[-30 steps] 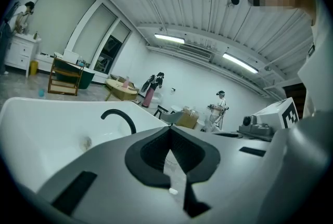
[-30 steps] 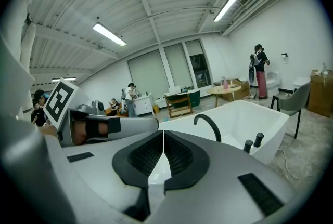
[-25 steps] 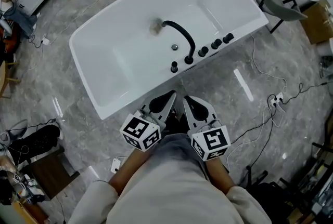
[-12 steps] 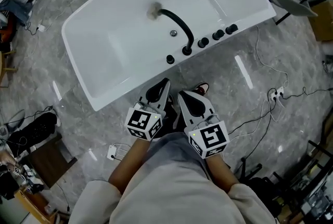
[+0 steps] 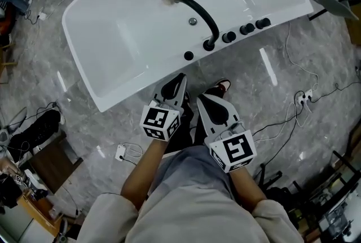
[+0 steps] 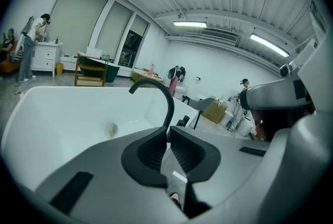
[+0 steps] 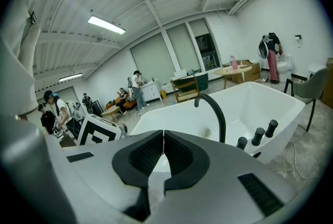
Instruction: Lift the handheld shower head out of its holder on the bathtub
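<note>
**Tub ahead, tools short of its rim**

The bathtub (image 5: 113, 50) stands on the floor (image 5: 271, 106). A spout (image 5: 201, 12) and a row of knobs (image 5: 246, 29) sit on its near rim, toward the right. The left tool (image 5: 179, 79) and right tool (image 5: 201, 101) are side by side before that rim.

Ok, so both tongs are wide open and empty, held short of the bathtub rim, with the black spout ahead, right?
Not quite: both are shut, not wide open. The left gripper view shows the left tongs with pads together, and the right gripper view shows the same for the right tongs. They are empty, short of the bathtub rim, with the black spout ahead.
</note>
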Motion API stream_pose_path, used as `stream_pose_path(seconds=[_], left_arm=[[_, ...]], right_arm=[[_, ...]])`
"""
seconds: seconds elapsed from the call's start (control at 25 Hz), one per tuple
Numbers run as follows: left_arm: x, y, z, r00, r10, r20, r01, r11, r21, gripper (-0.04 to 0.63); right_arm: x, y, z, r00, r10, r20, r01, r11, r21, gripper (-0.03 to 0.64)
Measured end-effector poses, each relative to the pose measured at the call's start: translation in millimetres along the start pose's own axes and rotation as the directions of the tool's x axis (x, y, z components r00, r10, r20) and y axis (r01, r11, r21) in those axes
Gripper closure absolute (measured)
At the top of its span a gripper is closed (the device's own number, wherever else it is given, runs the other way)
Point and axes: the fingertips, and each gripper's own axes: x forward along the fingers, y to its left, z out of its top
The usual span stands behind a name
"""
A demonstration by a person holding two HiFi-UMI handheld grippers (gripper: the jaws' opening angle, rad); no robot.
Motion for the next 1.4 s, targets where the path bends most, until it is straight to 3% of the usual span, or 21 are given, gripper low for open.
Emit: stream_pose_path(seconds=[0.16,0.32,0.64,0.96,1.4], left_arm=[[10.8,12.3,-18.4,1.0,0.021,-0.021,-0.021,1.0,-0.006,0.588],[26.0,13.9,-34.0,0.998,0.02,-0.052,-0.016,0.998,0.061,0.569],[60.5,31.2,-62.6,0.994,0.035,-0.101,-0.034,0.999,0.01,0.504],[88.2,41.3,-88.9,0.986,0.082,-0.145,-0.076,0.996,0.045,0.463],[116.3,61.7,-118.5,0.972,0.141,-0.189,-0.142,0.99,0.013,0.457]], right_arm=[[11.9,-1.1,-8.3,1.0,0.015,-0.02,-0.015,1.0,0.006,0.598],[19.6,-5.5,-14.2,0.999,0.021,-0.036,-0.02,1.0,0.016,0.597],[26.5,-26.1,-20.8,0.999,-0.001,-0.051,0.003,0.999,0.04,0.597],[22.1,-38.0,-37.7,0.996,-0.005,-0.087,0.011,0.998,0.062,0.597],[24.4,-57.6,-55.8,0.993,-0.009,-0.121,0.021,0.995,0.099,0.597]])
